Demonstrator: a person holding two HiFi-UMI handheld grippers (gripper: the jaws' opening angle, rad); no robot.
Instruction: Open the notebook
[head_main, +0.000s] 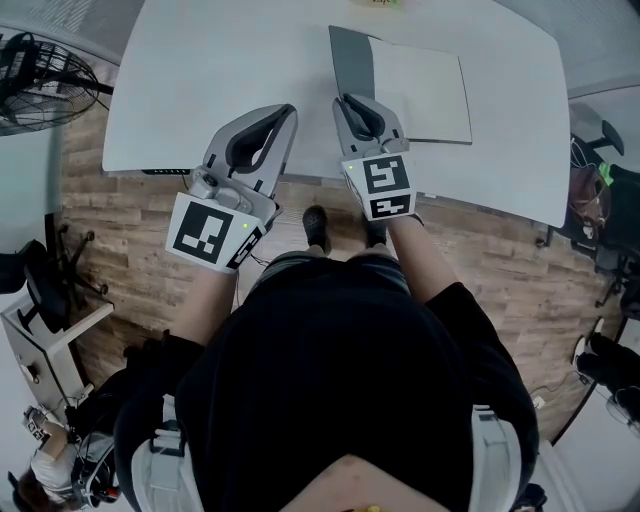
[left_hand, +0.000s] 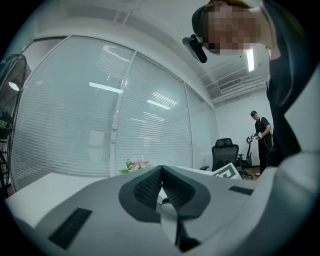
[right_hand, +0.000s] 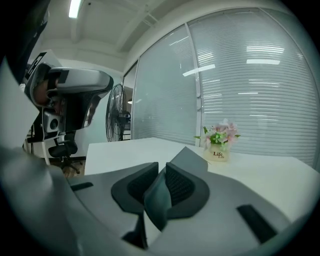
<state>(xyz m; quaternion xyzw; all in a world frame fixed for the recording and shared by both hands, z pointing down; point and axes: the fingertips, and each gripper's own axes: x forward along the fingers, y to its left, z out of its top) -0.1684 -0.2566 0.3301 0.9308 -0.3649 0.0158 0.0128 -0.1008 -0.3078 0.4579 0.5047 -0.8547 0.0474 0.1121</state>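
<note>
The white table is smooth, so the notebook, which lies on its middle part toward the right side, is judged likely to be dragged across it if the cover is pulled sideways, since nothing is pressed down on the page. The grey cover is raised along the notebook's left side. Its near edge is seen between the jaws of the right gripper, which stand narrowly apart and are not seen to press on it. From so loose a hold the cover could slip and fall shut. The left gripper is held empty, with its jaws together, just left of the notebook. The flower pot is well apart and at little risk.
</note>
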